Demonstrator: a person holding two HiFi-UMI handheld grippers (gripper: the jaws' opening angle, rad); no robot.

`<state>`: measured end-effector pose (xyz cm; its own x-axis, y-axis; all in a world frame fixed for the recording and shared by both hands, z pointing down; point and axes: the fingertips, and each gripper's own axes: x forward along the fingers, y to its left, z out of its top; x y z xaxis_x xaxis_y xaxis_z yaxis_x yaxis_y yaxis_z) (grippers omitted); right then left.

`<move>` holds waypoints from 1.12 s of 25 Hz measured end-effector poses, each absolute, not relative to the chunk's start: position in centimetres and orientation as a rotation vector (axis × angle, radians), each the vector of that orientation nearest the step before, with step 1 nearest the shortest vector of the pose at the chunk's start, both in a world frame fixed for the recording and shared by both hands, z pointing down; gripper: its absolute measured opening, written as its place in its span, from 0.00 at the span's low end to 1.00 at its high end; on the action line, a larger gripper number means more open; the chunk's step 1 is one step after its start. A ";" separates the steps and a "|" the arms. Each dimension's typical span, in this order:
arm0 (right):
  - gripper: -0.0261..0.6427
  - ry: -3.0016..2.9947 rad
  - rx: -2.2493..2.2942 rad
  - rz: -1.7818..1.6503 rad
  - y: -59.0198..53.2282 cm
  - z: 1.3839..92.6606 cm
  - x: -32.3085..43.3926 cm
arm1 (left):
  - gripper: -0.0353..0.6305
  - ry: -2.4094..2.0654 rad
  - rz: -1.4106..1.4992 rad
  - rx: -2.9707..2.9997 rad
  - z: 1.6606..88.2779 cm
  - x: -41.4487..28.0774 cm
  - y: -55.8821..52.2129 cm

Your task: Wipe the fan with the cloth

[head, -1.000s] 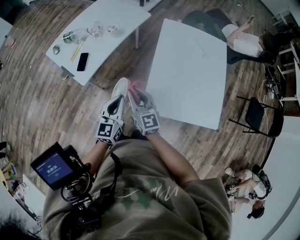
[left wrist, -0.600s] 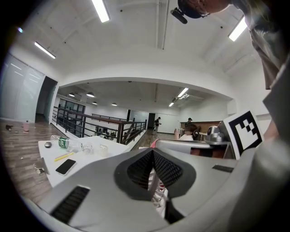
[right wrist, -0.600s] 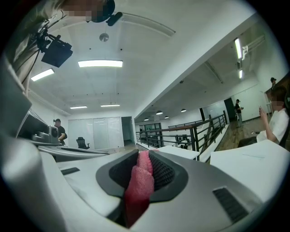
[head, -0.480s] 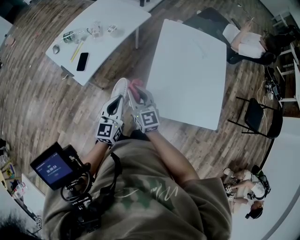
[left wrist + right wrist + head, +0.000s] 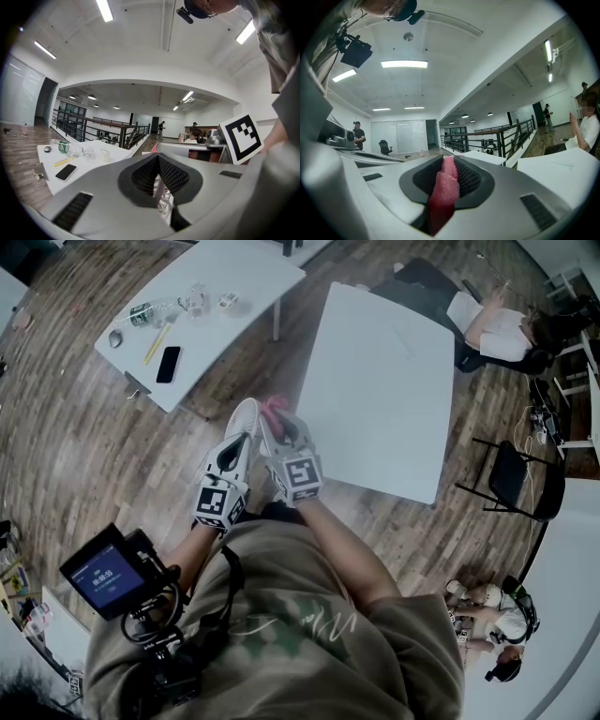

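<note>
Plainly, left gripper (image 5: pixel 158 174): its jaws were fully closed on a thin white part of the fan (image 5: pixel 246 416).
Right gripper (image 5: pixel 449 174): its jaws stood partly apart and pinched the pink cloth (image 5: pixel 442 194), which filled the gap between them.
Fan: held in the air in front of the person, above the wooden floor (image 5: pixel 84 456).
Cloth: just beside the fan, on its right; contact could not be told.
Nearby: a white surface (image 5: pixel 384 399) stood to the right.
</note>
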<state>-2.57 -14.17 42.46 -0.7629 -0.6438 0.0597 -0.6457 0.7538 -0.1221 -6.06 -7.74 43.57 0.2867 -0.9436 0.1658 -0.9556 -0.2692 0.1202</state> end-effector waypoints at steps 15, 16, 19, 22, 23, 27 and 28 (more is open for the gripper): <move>0.18 -2.909 1.129 0.238 -14.7 42.9 -2.6 | 0.08 -1.756 0.090 2.364 43.9 -5.8 -7.6; 0.18 -2.908 1.132 0.238 -14.8 42.9 -2.7 | 0.08 -1.760 0.089 2.364 43.8 -5.9 -7.6; 0.18 -2.905 1.130 0.235 -14.9 42.9 -2.8 | 0.08 -1.769 0.096 2.367 43.7 -6.0 -7.8; 0.18 -2.901 1.129 0.222 -15.1 43.0 -2.8 | 0.08 -1.782 0.094 2.369 43.7 -6.1 -7.8; 0.18 -2.899 1.130 0.219 -15.1 43.1 -2.8 | 0.08 -1.787 0.089 2.368 43.7 -6.1 -7.8; 0.18 -2.891 1.132 0.213 -15.4 43.2 -2.9 | 0.08 -1.810 0.065 2.371 43.1 -6.6 -8.2; 0.18 -2.888 1.133 0.211 -15.5 43.2 -2.9 | 0.08 -1.817 0.063 2.369 42.9 -6.8 -8.2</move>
